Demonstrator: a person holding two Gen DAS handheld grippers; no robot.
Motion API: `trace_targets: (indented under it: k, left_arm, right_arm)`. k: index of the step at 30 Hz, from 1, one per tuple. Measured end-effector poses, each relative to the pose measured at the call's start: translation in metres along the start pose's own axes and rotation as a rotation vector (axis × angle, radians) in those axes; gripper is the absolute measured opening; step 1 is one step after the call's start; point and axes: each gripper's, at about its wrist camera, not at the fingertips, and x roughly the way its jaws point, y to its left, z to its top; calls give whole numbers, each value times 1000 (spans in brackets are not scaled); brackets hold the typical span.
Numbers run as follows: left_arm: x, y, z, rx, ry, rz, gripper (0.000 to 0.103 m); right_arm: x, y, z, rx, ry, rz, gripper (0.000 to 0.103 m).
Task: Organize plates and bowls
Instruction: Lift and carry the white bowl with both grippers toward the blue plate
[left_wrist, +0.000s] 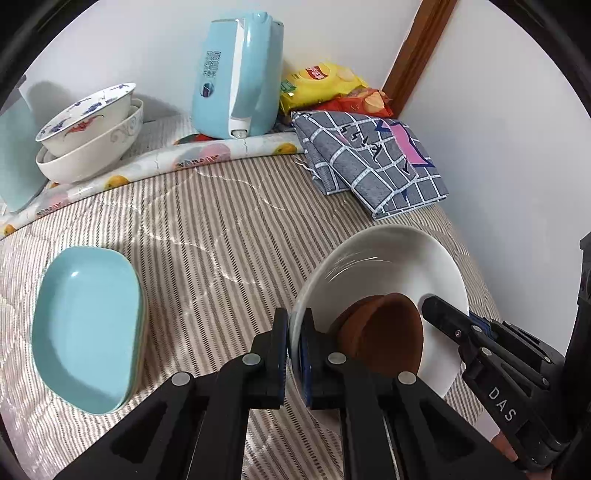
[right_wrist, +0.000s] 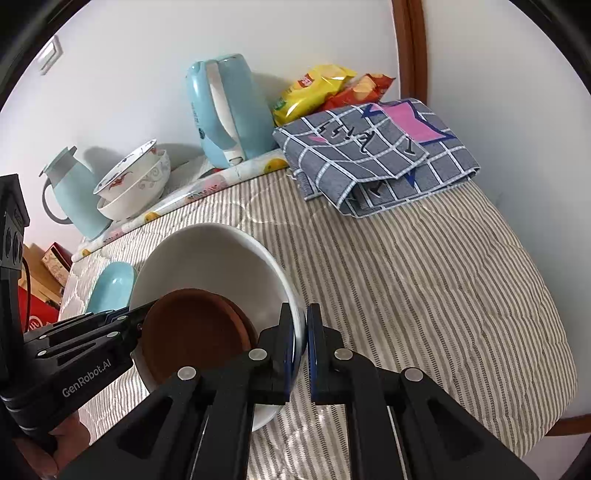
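Hand-held grippers pinching glossy round white bowl

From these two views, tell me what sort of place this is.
Probably a home dining or kitchen corner: a table under a striped quilted cloth, an electric kettle against the wall, stacked patterned bowls, and snack bags in the corner.

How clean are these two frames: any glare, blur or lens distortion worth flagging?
Left wrist view: strong fisheye bending with dark corners; streaky glare on the white bowl rim; a soft highlight on the blue dish. Right wrist view: same barrel distortion, the door frame curves; a bright patch on the striped cover; the kettle casts a soft wall shadow.
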Motion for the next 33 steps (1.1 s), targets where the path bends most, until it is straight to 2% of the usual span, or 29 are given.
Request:
trace_targets:
  k: [33]
  left_arm:
    - [-37, 61, 9, -53, -51, 23, 7]
  right_arm:
    - [-2, 69, 16, -68, -28, 33, 7]
